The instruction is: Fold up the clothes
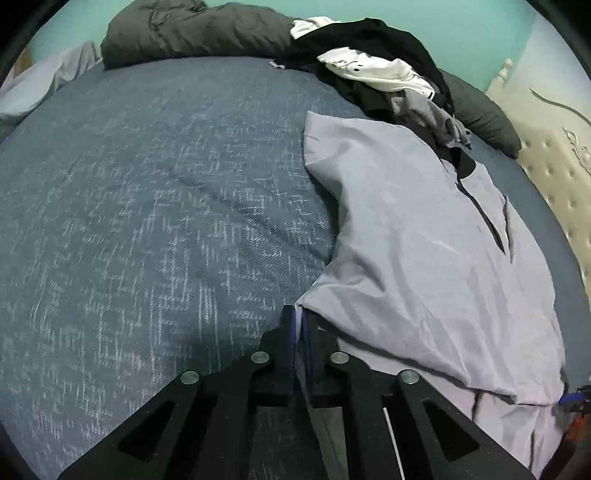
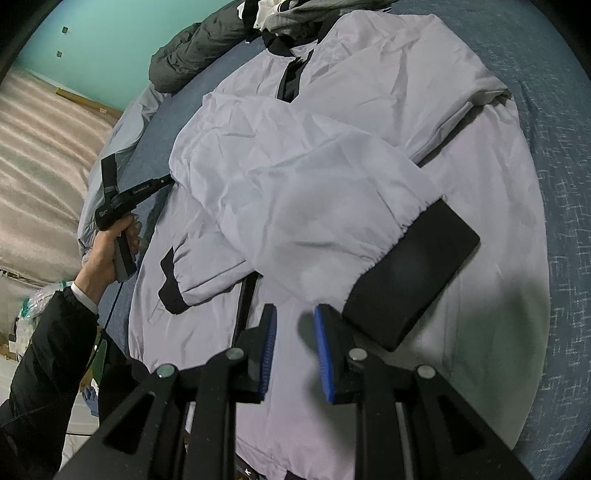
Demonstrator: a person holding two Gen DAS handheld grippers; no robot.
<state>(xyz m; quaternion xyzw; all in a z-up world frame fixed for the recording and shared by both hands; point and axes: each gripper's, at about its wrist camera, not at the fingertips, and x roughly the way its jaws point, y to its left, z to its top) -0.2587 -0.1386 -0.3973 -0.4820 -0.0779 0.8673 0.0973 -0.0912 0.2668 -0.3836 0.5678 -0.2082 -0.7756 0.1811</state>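
Observation:
A pale lilac jacket (image 1: 424, 229) with black collar and cuffs lies front-up on the blue bed cover (image 1: 147, 203). My left gripper (image 1: 297, 321) is shut on the jacket's side edge, with cloth pinched between its blue pads. The right wrist view shows that gripper (image 2: 168, 180) at the jacket's (image 2: 332, 147) left edge, held by a hand (image 2: 107, 251). One sleeve is folded across the chest and ends in a wide black cuff (image 2: 410, 273). My right gripper (image 2: 293, 321) hovers just before that sleeve, open, with nothing between its pads. The other sleeve's cuff (image 2: 170, 288) lies lower left.
A pile of black, white and grey clothes (image 1: 369, 62) sits beyond the jacket's collar. A dark grey quilt (image 1: 192, 33) lies along the far edge by the teal wall. A cream padded headboard (image 1: 554, 166) stands at the right. The bed's left half is bare blue cover.

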